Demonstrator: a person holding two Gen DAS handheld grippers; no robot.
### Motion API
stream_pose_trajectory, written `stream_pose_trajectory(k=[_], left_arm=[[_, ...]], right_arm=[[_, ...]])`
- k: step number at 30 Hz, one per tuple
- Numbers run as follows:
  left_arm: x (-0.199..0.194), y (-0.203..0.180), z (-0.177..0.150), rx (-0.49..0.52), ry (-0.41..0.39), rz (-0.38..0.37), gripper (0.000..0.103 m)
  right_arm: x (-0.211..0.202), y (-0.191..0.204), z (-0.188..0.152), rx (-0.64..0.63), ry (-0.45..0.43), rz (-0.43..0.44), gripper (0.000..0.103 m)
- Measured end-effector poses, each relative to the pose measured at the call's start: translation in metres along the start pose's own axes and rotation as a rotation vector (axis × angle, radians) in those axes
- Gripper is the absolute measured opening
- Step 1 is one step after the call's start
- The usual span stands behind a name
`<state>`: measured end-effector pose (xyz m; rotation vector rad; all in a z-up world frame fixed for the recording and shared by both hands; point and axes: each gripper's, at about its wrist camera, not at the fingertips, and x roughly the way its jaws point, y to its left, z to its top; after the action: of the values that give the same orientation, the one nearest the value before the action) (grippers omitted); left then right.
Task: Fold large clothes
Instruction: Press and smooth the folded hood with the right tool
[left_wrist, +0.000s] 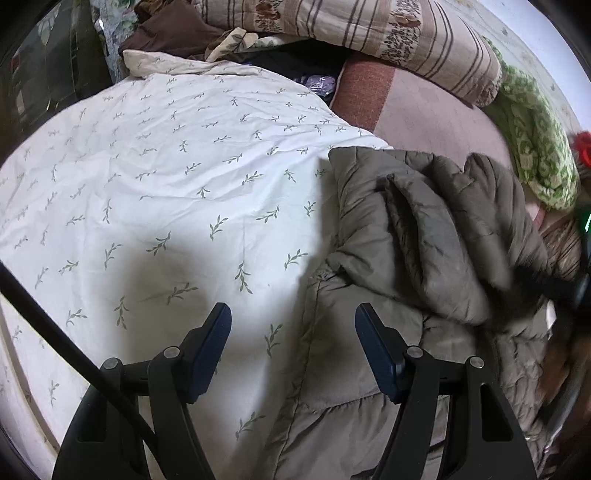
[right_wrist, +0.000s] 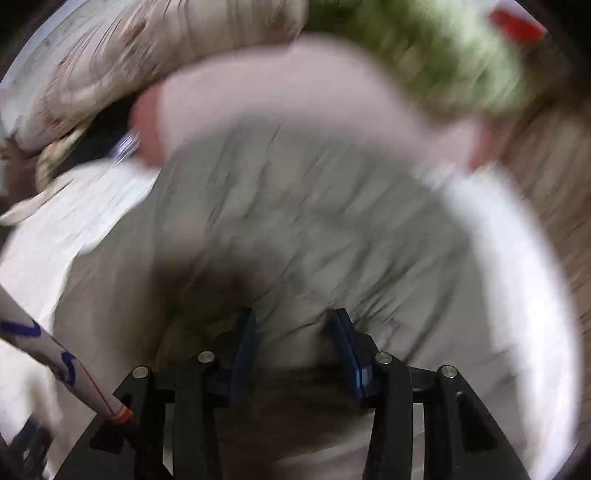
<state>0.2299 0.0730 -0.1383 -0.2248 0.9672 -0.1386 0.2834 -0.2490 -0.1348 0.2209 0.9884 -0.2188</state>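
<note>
Near field, left wrist view: left gripper (left_wrist: 293, 314) poised above the bedding, jaws spread apart with nothing between them; blue pads straddling the line where the jacket's left edge meets the leaf-print sheet (left_wrist: 166, 177). No contact with cloth discernible.

Near field, right wrist view, heavily motion-blurred: right gripper (right_wrist: 293, 323) over the jacket, jaws parted at a moderate gap, grey-green fabric visible beyond them; no cloth seen clamped between the pads, though blur prevents certainty about touch.

Middle field: grey-green quilted jacket (left_wrist: 424, 258) lying on the leaf-print sheet, occupying the sheet's right-hand portion. Far part of the jacket doubled over toward the near part, forming a thick rumpled roll on top of the flatter lower panel. Fold loose and uneven, edges not aligned.

Far field, beyond the jacket: pinkish blanket (left_wrist: 436, 110); behind it a striped quilt (left_wrist: 369, 33); to the right of the jacket a green patterned cloth (left_wrist: 535, 147).

Progress, as judged: one rough fold apparently laid, neither gripper holding the garment. Remaining, by estimate: smoothing the doubled layer, bringing in the sides or sleeves, and at least one further fold to reach a compact bundle. Roughly midway at best.
</note>
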Motion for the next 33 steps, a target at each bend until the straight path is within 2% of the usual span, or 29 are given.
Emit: stream_pose_trajectory(k=[1, 3, 7, 12, 14, 16, 17, 20, 21, 23, 25, 29, 31, 33], left_arm=[[0.0, 0.0, 0.001, -0.002, 0.0, -0.004, 0.069], [0.003, -0.001, 0.001, -0.001, 0.004, -0.001, 0.069], [0.004, -0.001, -0.002, 0.0, 0.019, -0.001, 0.069], [-0.001, 0.002, -0.001, -0.015, -0.001, 0.007, 0.069], [0.002, 0.003, -0.002, -0.018, 0.015, 0.0, 0.069], [0.004, 0.004, -0.003, -0.022, 0.028, -0.009, 0.069], [0.003, 0.004, -0.003, -0.021, 0.026, -0.005, 0.069], [0.0, 0.004, -0.002, -0.016, 0.006, 0.014, 0.069], [0.0, 0.004, -0.001, -0.016, 0.005, 0.015, 0.069], [0.002, 0.004, -0.001, -0.017, 0.012, 0.012, 0.069], [0.003, 0.005, 0.0, -0.019, 0.021, 0.005, 0.069], [-0.002, 0.009, 0.002, -0.035, 0.007, 0.003, 0.069], [-0.006, 0.013, 0.003, -0.049, -0.006, 0.014, 0.069], [-0.007, 0.016, 0.002, -0.06, -0.009, 0.021, 0.069]], right_arm=[[0.006, 0.007, -0.01, -0.028, 0.015, 0.015, 0.048], [0.011, 0.03, -0.033, -0.154, -0.009, -0.034, 0.048], [-0.001, 0.038, -0.03, -0.196, -0.043, -0.085, 0.048], [-0.061, 0.05, -0.026, -0.204, -0.242, -0.109, 0.049], [-0.068, 0.062, -0.02, -0.217, -0.275, -0.116, 0.049], [-0.06, 0.073, -0.014, -0.229, -0.265, -0.11, 0.048], [-0.046, 0.081, -0.009, -0.228, -0.231, -0.103, 0.048], [0.004, 0.094, -0.012, -0.215, -0.072, -0.06, 0.047], [0.022, 0.1, -0.017, -0.222, -0.025, -0.07, 0.047], [0.029, 0.107, -0.023, -0.256, -0.049, -0.111, 0.047], [0.019, 0.11, -0.023, -0.282, -0.065, -0.13, 0.047], [-0.036, 0.11, -0.029, -0.274, -0.194, -0.038, 0.047], [-0.046, 0.119, -0.037, -0.298, -0.202, 0.013, 0.048], [-0.041, 0.134, -0.047, -0.339, -0.175, 0.049, 0.048]])
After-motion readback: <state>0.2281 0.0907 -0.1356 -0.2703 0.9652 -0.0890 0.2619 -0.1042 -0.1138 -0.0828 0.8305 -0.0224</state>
